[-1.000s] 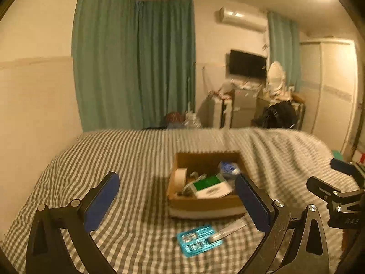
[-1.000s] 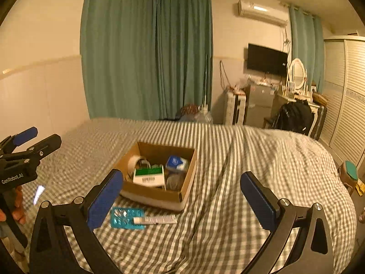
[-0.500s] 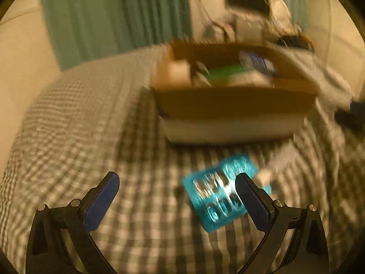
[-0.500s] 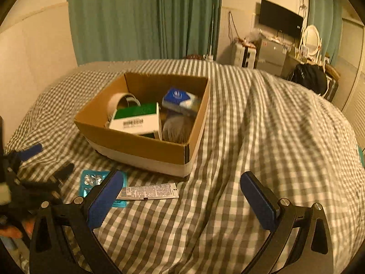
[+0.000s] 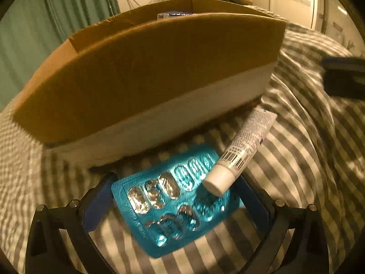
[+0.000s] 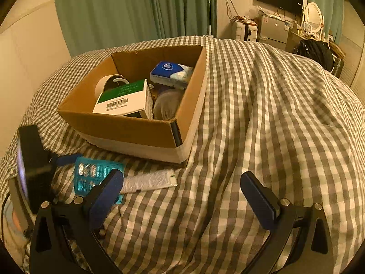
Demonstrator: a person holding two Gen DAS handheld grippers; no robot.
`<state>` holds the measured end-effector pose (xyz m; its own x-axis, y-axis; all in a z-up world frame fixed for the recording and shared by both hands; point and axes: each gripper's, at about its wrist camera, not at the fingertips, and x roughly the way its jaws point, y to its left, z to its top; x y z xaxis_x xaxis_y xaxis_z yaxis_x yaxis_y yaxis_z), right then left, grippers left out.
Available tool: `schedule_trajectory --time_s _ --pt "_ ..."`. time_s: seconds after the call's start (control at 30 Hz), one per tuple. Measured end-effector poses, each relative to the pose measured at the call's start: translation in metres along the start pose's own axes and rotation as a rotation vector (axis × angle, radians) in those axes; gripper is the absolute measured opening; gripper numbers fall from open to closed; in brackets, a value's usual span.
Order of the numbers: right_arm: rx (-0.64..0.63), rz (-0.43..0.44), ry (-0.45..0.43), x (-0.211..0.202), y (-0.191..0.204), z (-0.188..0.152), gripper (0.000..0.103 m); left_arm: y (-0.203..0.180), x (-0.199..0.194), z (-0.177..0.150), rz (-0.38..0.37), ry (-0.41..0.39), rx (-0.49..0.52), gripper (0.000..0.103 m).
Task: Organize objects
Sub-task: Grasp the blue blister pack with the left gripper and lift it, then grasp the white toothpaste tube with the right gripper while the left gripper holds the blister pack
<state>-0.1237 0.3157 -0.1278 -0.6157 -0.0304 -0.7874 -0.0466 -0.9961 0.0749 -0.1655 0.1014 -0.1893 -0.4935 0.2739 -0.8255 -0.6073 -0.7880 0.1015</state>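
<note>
A teal blister pack of pills (image 5: 173, 207) lies on the checked bedcover in front of a cardboard box (image 5: 146, 73). A white tube (image 5: 241, 153) rests with its cap on the pack. My left gripper (image 5: 175, 205) is open, low over the bed, with its fingers on either side of the pack. In the right wrist view the pack (image 6: 95, 175) and tube (image 6: 150, 180) lie before the box (image 6: 127, 127). My right gripper (image 6: 182, 194) is open and empty above the bedcover, right of the tube. The left gripper (image 6: 66, 159) shows blurred at the left.
The box holds a green and white carton (image 6: 125, 98), a tape roll (image 6: 107, 84), a blue tissue pack (image 6: 171, 73) and a grey object (image 6: 168, 105). The bedcover (image 6: 273, 114) is rumpled to the right. Furniture and green curtains stand behind the bed.
My left gripper has dropped down and forward to the blister pack, which now lies between its fingers. My right gripper has moved closer to the box and bed.
</note>
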Motion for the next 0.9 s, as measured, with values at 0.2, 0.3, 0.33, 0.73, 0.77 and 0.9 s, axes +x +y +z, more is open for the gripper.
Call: schedule_trajectory --time_s 0.2,0.3,0.33,0.73,0.77,0.9 --pt "0.014 -0.004 0.009 -0.002 -0.004 -0.006 0.103 0.003 0.001 -0.017 -0.055 0.04 -0.071 0.103" --pt "0.01 -0.012 0.006 -0.005 -0.002 -0.008 0.103 -0.004 -0.012 -0.03 -0.058 0.045 -0.059 0.1" --pt "0.009 -0.013 0.007 -0.005 -0.002 -0.008 0.103 -0.005 -0.016 -0.032 -0.062 0.036 -0.061 0.097" --pt "-0.097 -0.042 0.032 0.001 0.025 -0.014 0.103 0.003 -0.086 -0.063 0.059 -0.095 -0.197 0.096" --pt "-0.11 -0.034 0.04 0.003 0.03 -0.014 0.103 0.013 -0.09 -0.068 0.073 -0.098 -0.221 0.096" --pt "-0.087 0.005 0.11 0.023 0.044 -0.009 0.103 0.047 -0.103 -0.066 0.133 -0.129 -0.341 0.096"
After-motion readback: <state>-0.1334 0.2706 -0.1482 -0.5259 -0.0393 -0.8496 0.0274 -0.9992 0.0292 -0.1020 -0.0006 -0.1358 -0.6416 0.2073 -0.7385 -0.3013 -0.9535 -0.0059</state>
